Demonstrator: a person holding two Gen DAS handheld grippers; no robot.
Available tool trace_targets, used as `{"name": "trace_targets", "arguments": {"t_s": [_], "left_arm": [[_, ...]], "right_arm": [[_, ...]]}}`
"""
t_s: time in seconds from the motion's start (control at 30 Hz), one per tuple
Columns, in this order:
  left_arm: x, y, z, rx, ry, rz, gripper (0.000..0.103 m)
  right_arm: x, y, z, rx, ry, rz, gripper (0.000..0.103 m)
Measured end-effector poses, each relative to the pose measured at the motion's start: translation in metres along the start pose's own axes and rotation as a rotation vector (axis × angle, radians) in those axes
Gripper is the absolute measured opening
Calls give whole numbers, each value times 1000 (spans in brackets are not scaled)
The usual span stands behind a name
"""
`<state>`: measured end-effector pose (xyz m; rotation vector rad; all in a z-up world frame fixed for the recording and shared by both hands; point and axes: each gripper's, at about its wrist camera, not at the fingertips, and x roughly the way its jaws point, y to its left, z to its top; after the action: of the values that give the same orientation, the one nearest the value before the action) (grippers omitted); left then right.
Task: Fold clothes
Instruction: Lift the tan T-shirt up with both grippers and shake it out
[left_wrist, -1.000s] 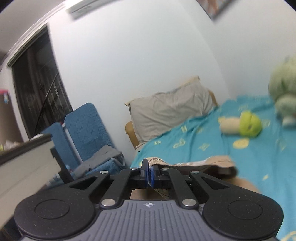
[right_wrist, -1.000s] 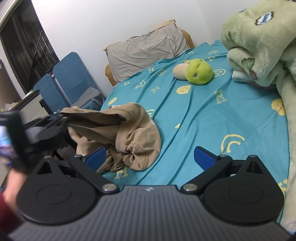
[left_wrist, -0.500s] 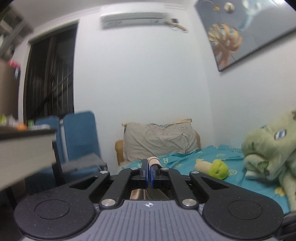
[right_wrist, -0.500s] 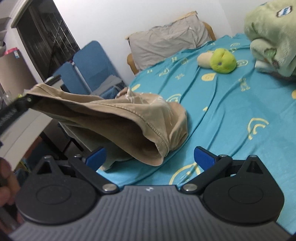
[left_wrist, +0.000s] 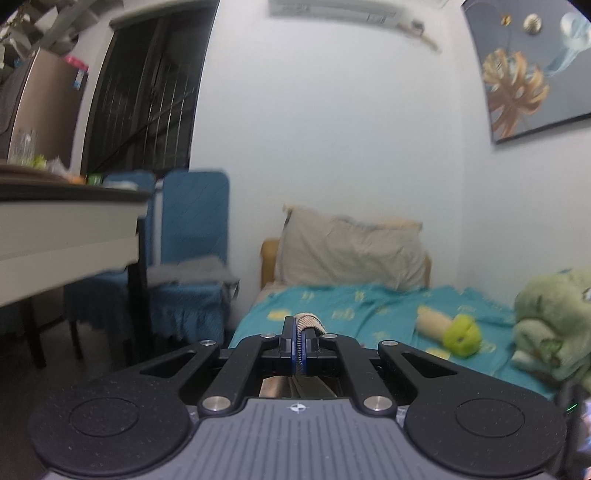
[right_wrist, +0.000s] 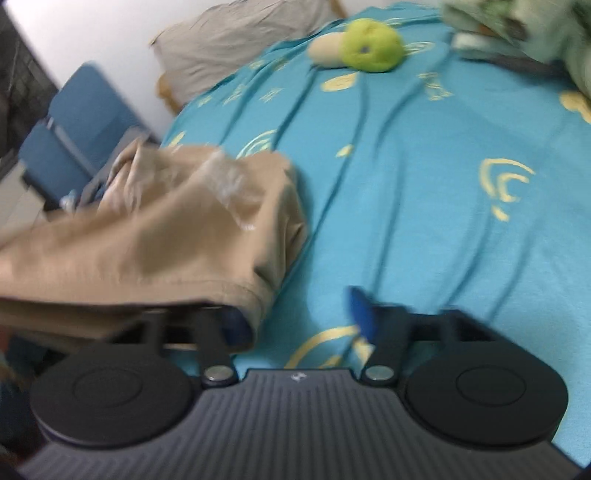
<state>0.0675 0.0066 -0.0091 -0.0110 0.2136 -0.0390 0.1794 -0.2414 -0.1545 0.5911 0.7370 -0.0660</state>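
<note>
Now the left gripper (left_wrist: 300, 345) has its jaws pressed together, pinching a fold of the tan cotton garment (right_wrist: 155, 236); a bit of the cloth w/ a ribbed edge pokes out past the tips, more hangs below them. From the right wrist view the garment stretches off the left edge of the bed (right_wrist: 424, 206), bunched near the bed's near-left corner, its hemmed end draped over the left finger of the right gripper (right_wrist: 299, 317). That gripper's jaws have just been closing & stand partly apart, blue right pad (right_wrist: 360, 310) bare over the teal sheet, hem lying at the left one; view is blurred, so no clamp on the cloth shows. Farther up the bed: a lime-green & cream plush toy (right_wrist: 364, 46), a green fleece blanket heap (left_wrist: 554, 325) at the right edge, a grey pillow (left_wrist: 351, 254) at the head.
</note>
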Motion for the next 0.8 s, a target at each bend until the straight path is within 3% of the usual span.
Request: {"name": "trace_targets", "arguments": {"t_s": [0.03,0.07,0.37,0.47,0.53,0.63,0.8], "left_arm": [[7,-1,-4,3,43,-1,2],[13,-2,-7,15,84,0,2],[42,-8,-44,137,394,-26,5],[40,-11,-52,206,477,-40,14],[36,-16,-58,267,519,-43,36],[29,-25,-64,355,543,-40,56],[29,-42,-70,470,544,-99,70]], "right_arm": [[-2,-2,1,13,-6,12,18],[-4,-3,3,26,-12,23,12],[-47,18,10,-95,-207,72,9],[-57,20,12,-127,-239,85,9],[-61,20,13,-128,-241,94,9],[-65,19,16,-111,-236,109,9],[-68,19,17,-95,-241,132,9]]}}
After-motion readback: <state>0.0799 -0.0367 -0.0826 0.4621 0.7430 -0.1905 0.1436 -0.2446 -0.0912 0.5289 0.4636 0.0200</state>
